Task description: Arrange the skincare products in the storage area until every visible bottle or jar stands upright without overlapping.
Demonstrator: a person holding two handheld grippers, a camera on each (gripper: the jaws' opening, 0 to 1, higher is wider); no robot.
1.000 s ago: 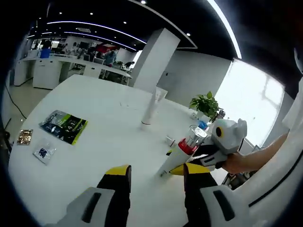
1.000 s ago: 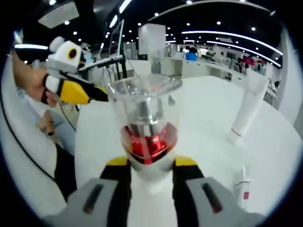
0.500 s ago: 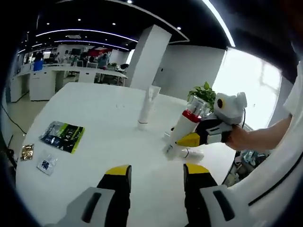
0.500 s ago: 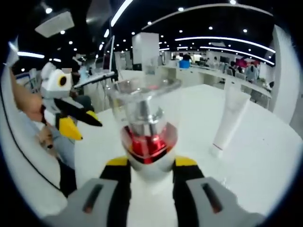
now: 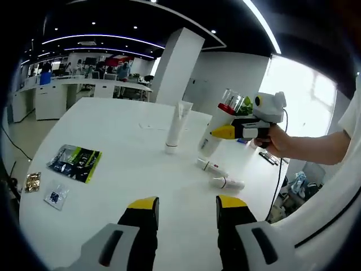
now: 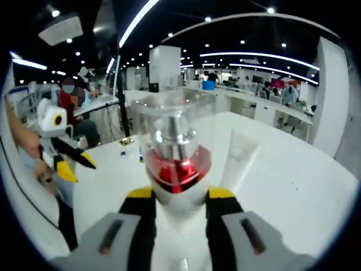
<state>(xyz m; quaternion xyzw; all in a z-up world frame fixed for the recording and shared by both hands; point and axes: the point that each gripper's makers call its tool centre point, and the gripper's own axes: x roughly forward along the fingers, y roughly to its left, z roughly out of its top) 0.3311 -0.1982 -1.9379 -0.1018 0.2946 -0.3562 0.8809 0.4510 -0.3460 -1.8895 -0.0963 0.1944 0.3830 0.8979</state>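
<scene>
White pump bottle with red collar and clear cap, clamped in right gripper, tilted above white table near upright tube. 2 small bottles lying flat. Left gripper low, jaws parted, gripping nothing.

1. In the left gripper view, a table is seen ahead of the left gripper.
2. An upright tube stands near the table's middle.
3. A pump bottle is held tilted in the right gripper, just right of the tube.
4. Two small bottles lie flat below it.
5. Packets are laid at the left.
</scene>
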